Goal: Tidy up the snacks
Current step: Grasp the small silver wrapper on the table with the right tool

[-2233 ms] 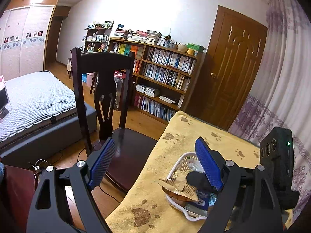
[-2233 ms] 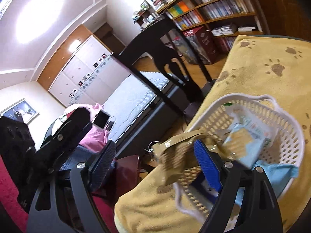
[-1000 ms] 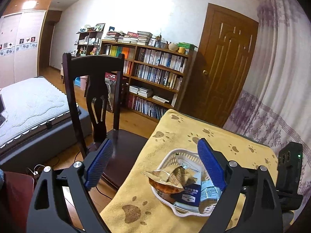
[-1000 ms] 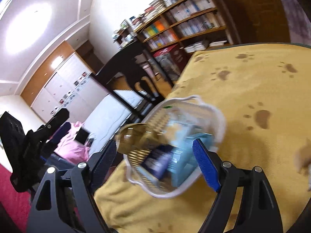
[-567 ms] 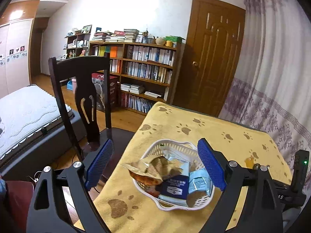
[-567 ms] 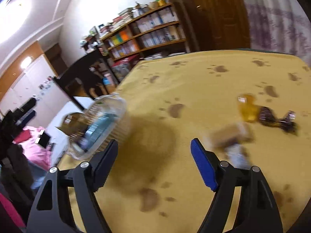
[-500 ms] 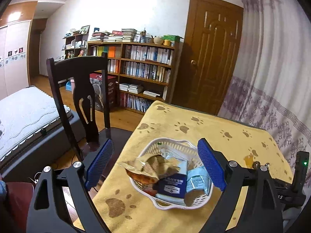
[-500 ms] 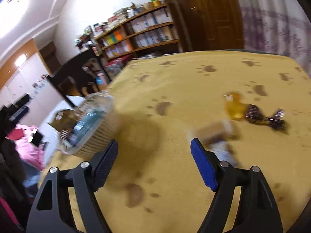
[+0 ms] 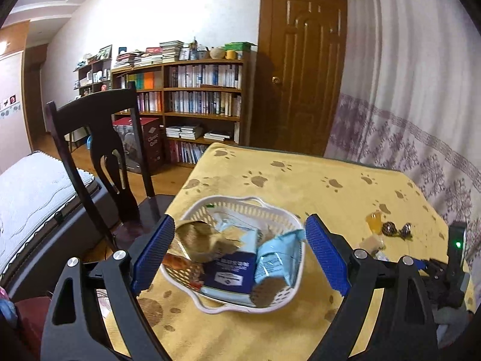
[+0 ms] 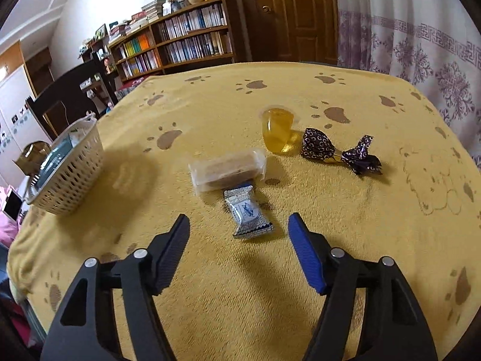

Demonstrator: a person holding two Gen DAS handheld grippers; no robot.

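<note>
Snacks lie loose at the centre of my right wrist view: a silver-blue packet [image 10: 248, 216] just ahead of my right gripper [image 10: 239, 234], whose jaws are spread and empty, with a clear-wrapped bar [image 10: 227, 169], jelly cup [image 10: 278, 132] and dark candy [image 10: 339, 151] beyond. My left gripper [image 9: 237, 251] hangs spread before the white basket [image 9: 278, 299], seemingly full of packets.

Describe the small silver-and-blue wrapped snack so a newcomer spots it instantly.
On the yellow paw-print cloth, look just ahead of the open right hand-held gripper. The silver-and-blue packet lies nearest it, touching the clear-wrapped brown bar; it alone is foil with blue print.
</note>
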